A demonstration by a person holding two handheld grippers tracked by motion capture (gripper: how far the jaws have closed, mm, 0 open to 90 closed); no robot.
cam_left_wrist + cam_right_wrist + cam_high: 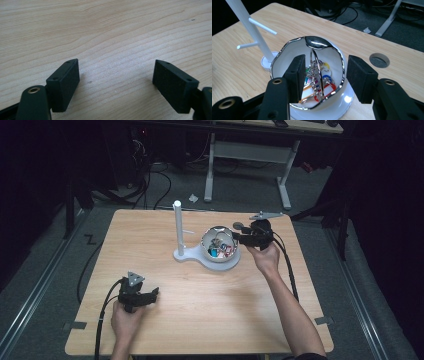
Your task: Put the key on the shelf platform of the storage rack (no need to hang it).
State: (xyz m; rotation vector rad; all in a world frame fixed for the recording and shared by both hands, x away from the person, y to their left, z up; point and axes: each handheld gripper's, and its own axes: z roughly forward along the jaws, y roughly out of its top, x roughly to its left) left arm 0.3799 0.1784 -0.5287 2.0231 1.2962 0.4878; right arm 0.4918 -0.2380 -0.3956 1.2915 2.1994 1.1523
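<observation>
Right gripper [240, 234] hovers at the far-right rim of the silver bowl [206, 244], its jaws standing well apart with nothing pressed between them; in the right gripper view [325, 77] the bowl's wavy chrome edge and a thin metal ring [317, 65] sit in the gap, but whether either pad touches the rim cannot be told. Inside the bowl lies a tangle of small coloured pieces [325, 81], red, blue, yellow and green; they are too small and too crowded to identify, and the near jaw hides part of them. No lettering can be read on them or on the bowl. The bowl rests on a white base [186, 254] from which a white post [177, 225] with short pegs rises just to the bowl's left; the top of the post is cut off in the right gripper view. A round hole [379, 60] in the table [165, 315] lies just beyond the bowl's right side. Left gripper [141, 296] is held well apart from the bowl, toward the near-left of the table; its jaws too are spread wide and empty over bare wood [115, 75].
</observation>
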